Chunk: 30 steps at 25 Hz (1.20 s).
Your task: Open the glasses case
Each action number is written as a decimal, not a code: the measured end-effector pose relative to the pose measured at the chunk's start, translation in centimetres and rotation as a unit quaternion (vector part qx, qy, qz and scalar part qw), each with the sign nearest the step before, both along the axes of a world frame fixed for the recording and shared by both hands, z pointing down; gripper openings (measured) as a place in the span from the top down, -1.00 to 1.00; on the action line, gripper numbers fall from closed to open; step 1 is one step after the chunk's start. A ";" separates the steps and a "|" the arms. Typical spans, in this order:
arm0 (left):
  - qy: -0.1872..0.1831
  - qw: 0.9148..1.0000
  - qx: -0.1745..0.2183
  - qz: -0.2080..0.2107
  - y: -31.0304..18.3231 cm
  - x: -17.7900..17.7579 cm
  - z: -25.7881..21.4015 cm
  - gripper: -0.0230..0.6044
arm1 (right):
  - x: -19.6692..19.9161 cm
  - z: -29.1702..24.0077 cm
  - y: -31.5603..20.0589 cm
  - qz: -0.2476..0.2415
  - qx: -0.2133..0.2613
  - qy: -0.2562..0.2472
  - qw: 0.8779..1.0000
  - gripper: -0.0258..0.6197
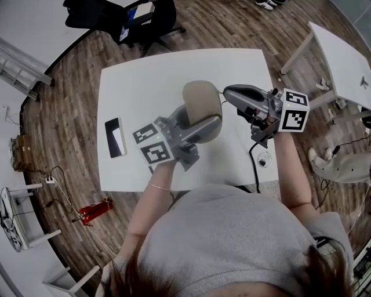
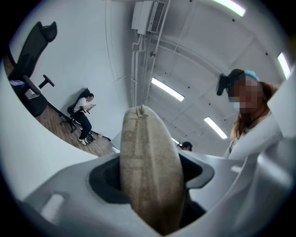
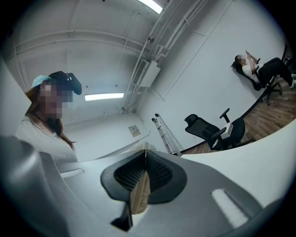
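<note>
**Both grippers on the glasses case, above the table**

Your left gripper (image 1: 197, 125) was clamped on the glasses case (image 1: 202, 101). In the left gripper view the two jaws stood partly apart, with the beige, fabric-textured case (image 2: 148, 157) filling the gap between them and rising edge-on past the pads. Your right gripper (image 1: 227, 91) had its jaws drawn almost fully together. In the right gripper view they pinched a thin beige strip (image 3: 139, 194) of the same material as the case, between the black ribbed pads (image 3: 159, 173).

From the head view, you held the case in the air over the middle of the white table (image 1: 145, 75). Its broad oval face was turned up toward the camera. The left gripper gripped its lower part from below and to the left, and the tip of the right gripper met its upper right edge. The case looked closed.

The marker cube (image 1: 152, 145) of the left gripper sat just above your left wrist, and the other cube (image 1: 293, 110) was at your right hand. On the table, a dark phone (image 1: 115, 137) lay flat well to the left of the case. A black cable (image 1: 253, 156) ran off the near edge on the right. A black office chair (image 1: 139, 17) stood beyond the far side of the table, and a red object (image 1: 95, 210) lay on the wooden floor to the left.
</note>
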<state>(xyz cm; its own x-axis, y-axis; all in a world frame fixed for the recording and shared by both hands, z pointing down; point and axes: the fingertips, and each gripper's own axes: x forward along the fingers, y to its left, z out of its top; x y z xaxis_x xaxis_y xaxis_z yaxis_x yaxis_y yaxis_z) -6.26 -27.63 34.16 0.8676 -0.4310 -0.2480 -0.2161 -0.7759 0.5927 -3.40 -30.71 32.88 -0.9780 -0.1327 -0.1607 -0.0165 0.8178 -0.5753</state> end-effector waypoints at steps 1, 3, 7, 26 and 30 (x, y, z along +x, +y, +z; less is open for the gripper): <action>-0.001 1.000 -0.003 0.000 -0.2 0.0 0.0 -0.04 | 0.1 0.2 0.0 0.004 0.000 0.002 1.000 0.89; 0.002 1.000 -0.007 -0.001 -0.6 -0.1 -0.2 -0.04 | 0.3 0.6 0.1 0.009 -0.001 0.004 1.000 0.89; 0.007 1.000 -0.014 -0.002 -1.2 0.1 -0.4 -0.04 | 0.8 1.3 0.4 0.018 0.000 0.008 1.000 0.89; 0.037 0.999 -0.028 -0.021 -2.7 -0.8 -2.4 -0.05 | 1.1 3.1 2.5 0.033 -0.031 -0.013 0.999 0.89; 0.051 0.998 -0.033 -0.027 -2.9 -1.4 -2.7 -0.05 | 0.8 3.7 3.4 0.024 -0.032 -0.008 0.999 0.89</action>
<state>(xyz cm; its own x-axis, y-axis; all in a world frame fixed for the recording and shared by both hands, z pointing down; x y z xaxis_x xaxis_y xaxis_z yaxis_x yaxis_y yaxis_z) -7.65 -30.50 31.47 0.8144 -0.4949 -0.3031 -0.1933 -0.7238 0.6623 -2.64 -27.31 36.55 -0.9674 -0.1909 -0.1662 -0.0457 0.7776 -0.6270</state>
